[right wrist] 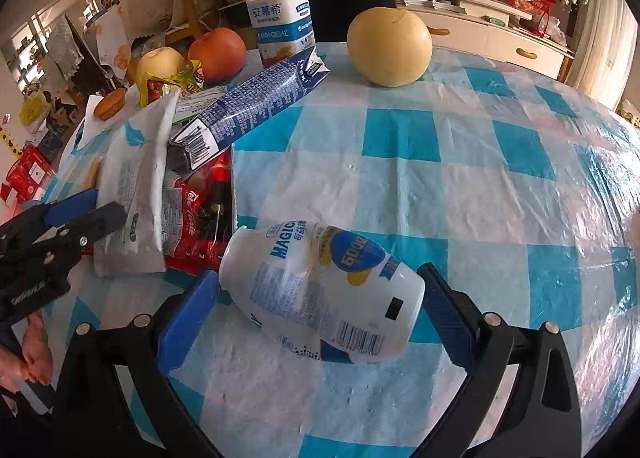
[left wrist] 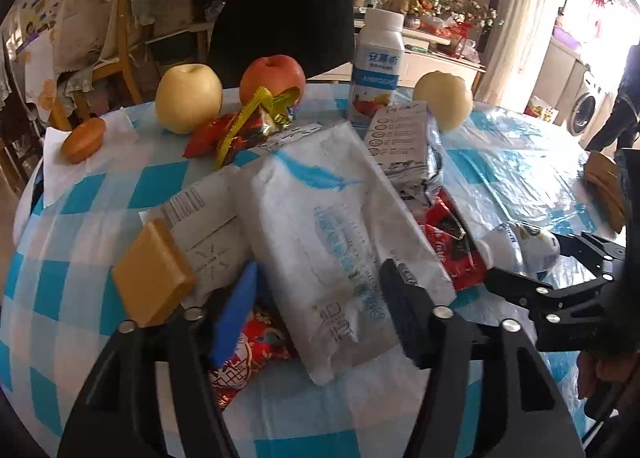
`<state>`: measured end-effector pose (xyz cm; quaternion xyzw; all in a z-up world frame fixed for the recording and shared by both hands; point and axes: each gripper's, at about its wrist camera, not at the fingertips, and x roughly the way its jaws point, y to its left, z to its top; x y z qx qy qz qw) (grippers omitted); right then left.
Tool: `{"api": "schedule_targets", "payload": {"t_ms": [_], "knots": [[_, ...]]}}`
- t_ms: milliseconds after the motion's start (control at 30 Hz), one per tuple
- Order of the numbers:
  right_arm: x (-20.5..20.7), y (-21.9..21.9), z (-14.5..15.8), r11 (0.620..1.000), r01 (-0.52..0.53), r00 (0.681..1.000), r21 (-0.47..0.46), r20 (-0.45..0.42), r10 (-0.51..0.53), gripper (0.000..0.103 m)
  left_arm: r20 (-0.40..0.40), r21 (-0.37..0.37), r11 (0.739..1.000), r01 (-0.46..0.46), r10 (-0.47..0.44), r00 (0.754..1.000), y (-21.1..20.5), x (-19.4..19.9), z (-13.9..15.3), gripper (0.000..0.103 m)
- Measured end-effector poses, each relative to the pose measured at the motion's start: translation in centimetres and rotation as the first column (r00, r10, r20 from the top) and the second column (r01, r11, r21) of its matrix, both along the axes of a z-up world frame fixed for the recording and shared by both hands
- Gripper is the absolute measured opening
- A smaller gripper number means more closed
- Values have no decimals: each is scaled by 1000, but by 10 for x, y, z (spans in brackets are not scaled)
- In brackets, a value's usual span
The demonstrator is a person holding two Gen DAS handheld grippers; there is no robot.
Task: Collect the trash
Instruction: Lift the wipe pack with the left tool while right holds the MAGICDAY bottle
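A pile of trash lies on the blue-checked table (right wrist: 460, 186). A white tissue packet (left wrist: 332, 258) lies between the fingers of my open left gripper (left wrist: 320, 278), over a red wrapper (left wrist: 248, 346). A crushed milk carton (left wrist: 404, 146), red snack wrappers (left wrist: 448, 246) and a yellow-red wrapper (left wrist: 248, 126) lie around it. My right gripper (right wrist: 320, 290) is open, its fingers either side of a crushed white Magic bottle (right wrist: 320, 290) lying on its side. The packet (right wrist: 136, 194), carton (right wrist: 248, 106) and left gripper (right wrist: 86, 214) also show in the right wrist view.
Two yellow pears (left wrist: 188, 98) (left wrist: 442, 98), a red apple (left wrist: 272, 76), an upright yogurt bottle (left wrist: 376, 66), a small cake (left wrist: 84, 140) on paper and a yellow block (left wrist: 154, 274) stand on the table. A person in black stands behind.
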<state>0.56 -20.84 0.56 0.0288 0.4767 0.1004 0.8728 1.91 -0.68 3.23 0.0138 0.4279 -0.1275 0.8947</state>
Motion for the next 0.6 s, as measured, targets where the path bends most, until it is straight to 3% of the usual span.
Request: {"api": "schedule_targets", "payload": {"t_ms": [200,367,500,600], "knots": [[-1,1,0,1000,2,1000,-14,-8,-2,99,-22,-49,999,-13,12,1000,-3,3,4,89],[-3,1,3,999,5,1000,-50,7,-5,99,-89,62,988,-144,149,985,-21,20,1,90],[-3,1,1,999,2,1000,-51,1,-2,99,-141,32,968,-248,250,958,-26,36,-2,92],[-3,3,-1,998,-16,1000,-54,-9,15,99,-143,56,956,-289,294,945,-30,44,-4,96]]}}
